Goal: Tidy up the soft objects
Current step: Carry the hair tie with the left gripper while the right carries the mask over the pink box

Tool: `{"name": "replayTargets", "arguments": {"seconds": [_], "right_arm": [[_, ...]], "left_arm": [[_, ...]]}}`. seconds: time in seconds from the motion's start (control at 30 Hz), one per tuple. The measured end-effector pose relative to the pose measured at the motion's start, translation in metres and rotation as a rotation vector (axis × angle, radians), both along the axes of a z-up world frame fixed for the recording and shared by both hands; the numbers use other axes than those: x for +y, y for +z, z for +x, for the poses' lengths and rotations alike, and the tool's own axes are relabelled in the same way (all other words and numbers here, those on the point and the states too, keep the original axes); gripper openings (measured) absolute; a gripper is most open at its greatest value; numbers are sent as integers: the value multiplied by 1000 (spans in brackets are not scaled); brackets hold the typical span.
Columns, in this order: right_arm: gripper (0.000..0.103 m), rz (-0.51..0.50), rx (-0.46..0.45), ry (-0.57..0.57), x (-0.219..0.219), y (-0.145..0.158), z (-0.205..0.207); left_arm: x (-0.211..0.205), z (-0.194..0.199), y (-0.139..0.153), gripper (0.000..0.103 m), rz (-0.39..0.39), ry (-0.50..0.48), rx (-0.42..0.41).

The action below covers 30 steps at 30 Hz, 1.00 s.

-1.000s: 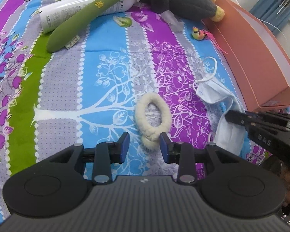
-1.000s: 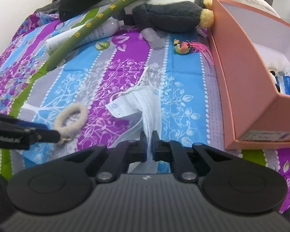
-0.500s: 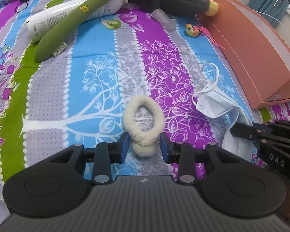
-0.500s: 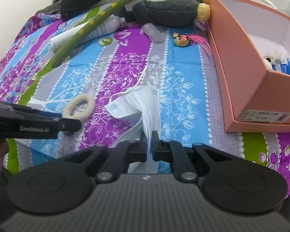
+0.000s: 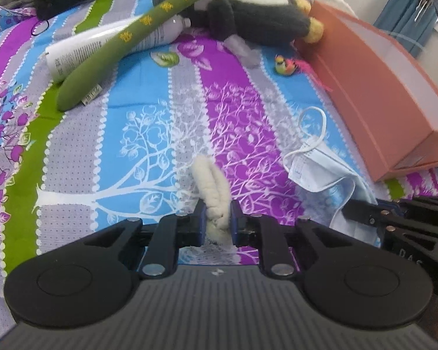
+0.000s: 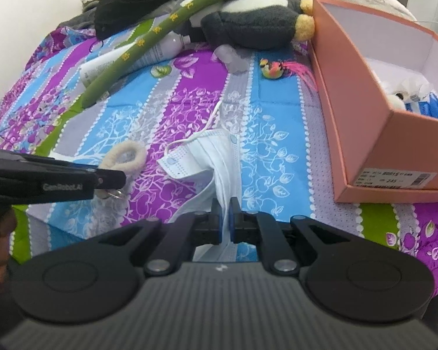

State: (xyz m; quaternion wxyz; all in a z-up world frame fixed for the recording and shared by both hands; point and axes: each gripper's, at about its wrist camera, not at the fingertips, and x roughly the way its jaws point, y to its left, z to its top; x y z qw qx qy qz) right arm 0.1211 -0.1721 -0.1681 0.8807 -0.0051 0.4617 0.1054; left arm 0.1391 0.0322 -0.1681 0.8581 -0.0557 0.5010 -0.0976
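My left gripper point(image 5: 216, 222) is shut on a cream fuzzy hair tie point(image 5: 211, 186), pinching its near end so the loop is squeezed flat on the bedspread. The hair tie also shows in the right wrist view point(image 6: 125, 157), with the left gripper point(image 6: 114, 179) at its near end. My right gripper point(image 6: 225, 221) is shut on a light blue face mask point(image 6: 207, 163), which trails forward onto the bed. The mask also shows in the left wrist view point(image 5: 321, 172). An open orange box point(image 6: 359, 110) stands to the right with a few items inside.
At the far end lie a green plush stick point(image 6: 166, 38), a white bottle point(image 6: 125, 61), a grey plush toy point(image 6: 248, 26), a small bird toy point(image 6: 273, 68) and a clear plastic piece point(image 6: 230, 57). The striped bedspread point(image 6: 277, 151) lies under everything.
My left gripper moved forward over the hair tie's near end and closed on it, flattening the loop. My right gripper kept its hold on the mask.
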Motion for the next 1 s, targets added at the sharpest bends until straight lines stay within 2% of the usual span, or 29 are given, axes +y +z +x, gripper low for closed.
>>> {"name": "replayTargets", "arguments": {"seconds": [0.43,0.57,1.0], "right_arm": [[8,27,-83,-30,-10,47,-2],[8,29,-132,-41,-16,74,-3],[8,36,-340,-85,-49,160,8]], "left_arm": [[-10,-3,63,19,-59,-4,-71],[-18,3,88,19,-100,-13,-101],[-69,28,185,19,-105,-112,-282]]}}
